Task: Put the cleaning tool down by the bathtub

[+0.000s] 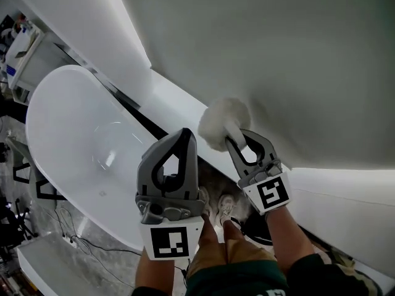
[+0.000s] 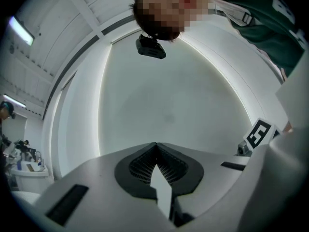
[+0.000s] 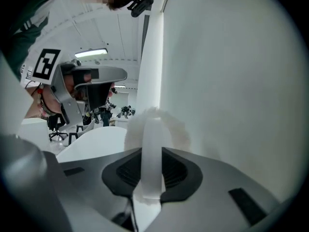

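Wall [image 1: 278,54]: a pale grey surface that fills the upper right of the head view.
Bathtub [image 1: 43,110]: white and oval, it lies at the left of the head view with its inside bare.
White band [image 1: 179,100]: runs slantwise between the bathtub and the wall.
Person: both forearms reach in from the bottom edge, and the shoes [image 1: 223,209] show between the two grippers.
Left gripper [image 1: 185,132]: it is level with the bathtub's right rim. In its own view the left gripper [image 2: 155,145] has its tips pressed together with nothing between the pads.
Right gripper [image 1: 237,136]: it is just right of the left one and points toward the wall. In its own view the right gripper [image 3: 152,152] pinches the flat white handle of the cleaning tool.
Cleaning tool [image 1: 223,122]: a fluffy white duster head on a white handle. It is held off any surface to the right of the bathtub and shows against the wall. Whether the cleaning tool [image 3: 155,127] touches the wall cannot be told.
Marker cubes: one sits at the back of each gripper, left [image 1: 170,242] and right [image 1: 273,193].
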Demonstrator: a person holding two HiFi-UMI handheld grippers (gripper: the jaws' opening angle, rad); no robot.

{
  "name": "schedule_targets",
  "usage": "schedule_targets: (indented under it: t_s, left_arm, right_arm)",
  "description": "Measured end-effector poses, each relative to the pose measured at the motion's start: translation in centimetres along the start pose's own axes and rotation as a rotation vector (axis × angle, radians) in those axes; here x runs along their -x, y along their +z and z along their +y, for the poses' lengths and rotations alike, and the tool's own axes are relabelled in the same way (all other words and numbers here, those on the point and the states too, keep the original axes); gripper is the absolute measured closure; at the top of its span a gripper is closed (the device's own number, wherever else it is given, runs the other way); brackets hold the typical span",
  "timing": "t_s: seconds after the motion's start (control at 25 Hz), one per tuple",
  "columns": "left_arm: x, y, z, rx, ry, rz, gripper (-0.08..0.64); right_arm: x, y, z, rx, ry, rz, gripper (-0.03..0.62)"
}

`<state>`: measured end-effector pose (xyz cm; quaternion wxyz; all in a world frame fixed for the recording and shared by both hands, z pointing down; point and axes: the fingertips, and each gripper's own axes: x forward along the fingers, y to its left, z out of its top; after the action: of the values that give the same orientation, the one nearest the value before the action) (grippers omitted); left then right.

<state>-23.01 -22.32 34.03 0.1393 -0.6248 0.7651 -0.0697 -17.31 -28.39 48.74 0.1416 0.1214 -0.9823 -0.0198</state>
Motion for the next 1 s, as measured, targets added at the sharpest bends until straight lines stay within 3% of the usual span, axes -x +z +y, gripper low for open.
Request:
schedule_targets:
  t_s: [0.24, 0.6, 1.0]
  left_arm:
    - [-0.5, -3.5, 0.7, 0.051, -0.006, 0.016, 0.554]
    - [-1.3, -6.9, 2.3, 0.104, 0.001, 0.035, 0.554]
    - [-1.3, -9.4, 2.8, 0.097, 0.016, 0.083, 0.554]
  right_arm:
    - [-4.7, -3.2, 0.6, 0.036, 0.054, 0.078, 0.500]
    - [-10.0, -10.2, 0.8, -0.014, 0.098, 0.220, 0.501]
    - [-13.9, -17.8, 1.2, -0.043, 0.159, 0.401, 0.500]
